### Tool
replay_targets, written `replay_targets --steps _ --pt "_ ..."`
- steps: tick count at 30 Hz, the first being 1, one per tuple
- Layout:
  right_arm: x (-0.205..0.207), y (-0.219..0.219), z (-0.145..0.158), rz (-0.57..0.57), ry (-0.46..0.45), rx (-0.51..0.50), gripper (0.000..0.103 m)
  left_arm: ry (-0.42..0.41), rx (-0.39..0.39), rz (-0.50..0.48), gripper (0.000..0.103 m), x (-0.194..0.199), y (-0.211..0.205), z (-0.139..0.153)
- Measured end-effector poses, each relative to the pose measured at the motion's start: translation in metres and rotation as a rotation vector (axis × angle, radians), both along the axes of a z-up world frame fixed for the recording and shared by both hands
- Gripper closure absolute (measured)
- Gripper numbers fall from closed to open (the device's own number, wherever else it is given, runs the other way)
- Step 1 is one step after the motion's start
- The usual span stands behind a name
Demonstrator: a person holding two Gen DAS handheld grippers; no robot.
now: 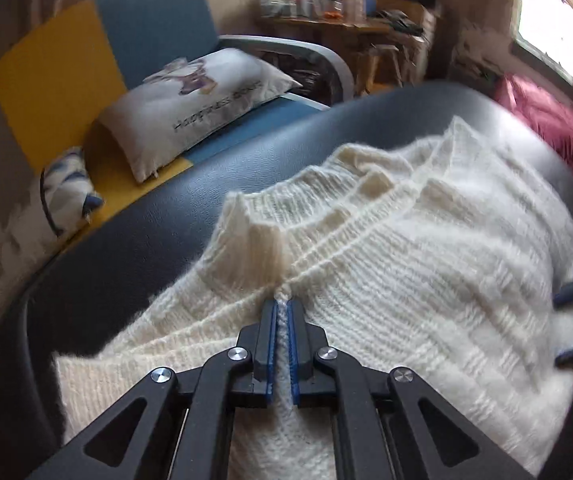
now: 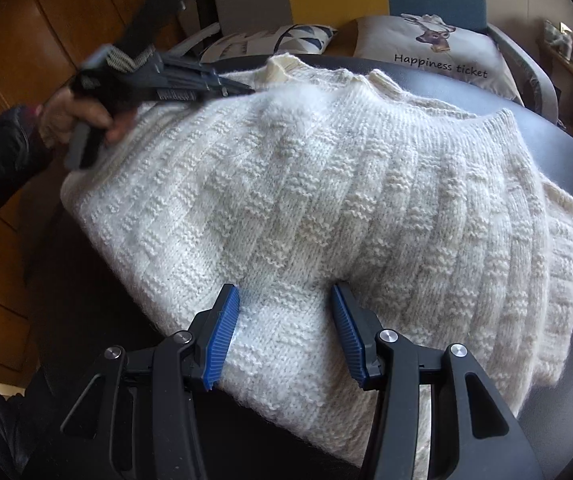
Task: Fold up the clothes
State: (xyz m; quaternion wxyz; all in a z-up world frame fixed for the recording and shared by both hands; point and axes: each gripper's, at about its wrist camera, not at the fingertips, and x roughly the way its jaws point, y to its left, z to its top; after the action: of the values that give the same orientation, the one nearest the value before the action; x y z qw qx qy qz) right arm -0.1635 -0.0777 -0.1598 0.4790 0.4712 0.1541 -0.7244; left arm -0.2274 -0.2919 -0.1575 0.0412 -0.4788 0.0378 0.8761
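A cream knit sweater lies spread on a round black padded table. My left gripper is shut on a pinched ridge of the knit just below the ribbed collar. In the right wrist view the same sweater fills the middle. A hand holds the left gripper at the sweater's far left edge. My right gripper stands open at the near edge, its blue pads straddling a flat stretch of knit. Its fingertips also show at the right edge of the left wrist view.
A blue and yellow sofa with a printed cushion and a patterned one stands behind the table. A dark red cloth lies at the far right. A cluttered wooden desk is at the back. Wooden floor shows to the left.
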Motion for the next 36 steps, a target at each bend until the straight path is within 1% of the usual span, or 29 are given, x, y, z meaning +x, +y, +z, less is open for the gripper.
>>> replay_targets --steps 1,4,7,8,10,12,14,16,20,23,24,26,27,28,29,30,31,34,36 --pt "0.000 0.000 0.000 0.000 -0.002 -0.002 0.052 0.001 0.019 0.018 0.099 0.002 -0.003 0.002" --pt "0.000 0.002 0.001 0.002 -0.009 -0.005 0.052 0.025 0.033 0.054 0.096 0.007 -0.005 0.012" --pt "-0.002 0.003 0.001 0.001 -0.020 -0.007 0.052 0.075 0.087 0.107 0.091 0.013 -0.010 0.032" --pt "-0.003 0.004 0.001 -0.001 -0.026 -0.009 0.052 0.095 0.112 0.075 0.089 0.015 -0.006 0.041" --pt "-0.003 0.005 0.002 -0.005 -0.035 -0.010 0.052 0.134 0.160 0.011 0.081 0.017 0.001 0.058" --pt "-0.003 0.005 0.003 0.002 -0.038 -0.004 0.052 0.090 0.181 -0.087 0.077 0.004 0.018 0.059" --pt "-0.004 0.003 0.003 0.010 -0.044 0.005 0.052 0.021 0.185 -0.160 0.074 -0.011 0.035 0.049" --pt "-0.005 0.003 0.004 0.022 -0.044 0.007 0.052 -0.047 0.188 -0.232 0.073 -0.026 0.052 0.040" --pt "-0.010 0.006 0.002 0.038 -0.049 -0.007 0.052 -0.112 0.168 -0.235 0.073 -0.036 0.053 0.024" --pt "-0.012 0.010 0.002 0.042 -0.060 -0.031 0.052 -0.143 0.190 -0.233 0.070 -0.039 0.047 0.020" --pt "-0.013 0.011 0.002 0.040 -0.064 -0.040 0.052 -0.156 0.177 -0.237 0.070 -0.041 0.049 0.015" --pt "-0.015 0.014 0.001 0.037 -0.074 -0.057 0.052 -0.190 0.149 -0.279 0.070 -0.042 0.059 0.005" --pt "-0.015 0.016 0.001 0.034 -0.077 -0.063 0.052 -0.163 0.120 -0.292 0.070 -0.040 0.064 0.005" --pt "-0.015 0.015 0.002 0.033 -0.075 -0.065 0.052 -0.136 0.091 -0.304 0.077 -0.038 0.070 0.005" --pt "-0.014 0.015 0.002 0.034 -0.070 -0.064 0.052 -0.125 0.089 -0.301 0.083 -0.037 0.072 0.005" --pt "-0.014 0.014 0.002 0.035 -0.065 -0.063 0.052 -0.113 0.087 -0.299 0.093 -0.035 0.074 0.006" --pt "-0.013 0.014 0.003 0.034 -0.058 -0.060 0.052 -0.090 0.085 -0.290 0.097 -0.032 0.074 0.008" --pt "-0.009 0.012 0.005 0.030 -0.037 -0.044 0.052 -0.020 0.082 -0.263 0.098 -0.021 0.074 0.015" --pt "-0.006 0.012 0.008 0.026 -0.023 -0.032 0.055 0.022 0.088 -0.245 0.099 -0.016 0.072 0.020"
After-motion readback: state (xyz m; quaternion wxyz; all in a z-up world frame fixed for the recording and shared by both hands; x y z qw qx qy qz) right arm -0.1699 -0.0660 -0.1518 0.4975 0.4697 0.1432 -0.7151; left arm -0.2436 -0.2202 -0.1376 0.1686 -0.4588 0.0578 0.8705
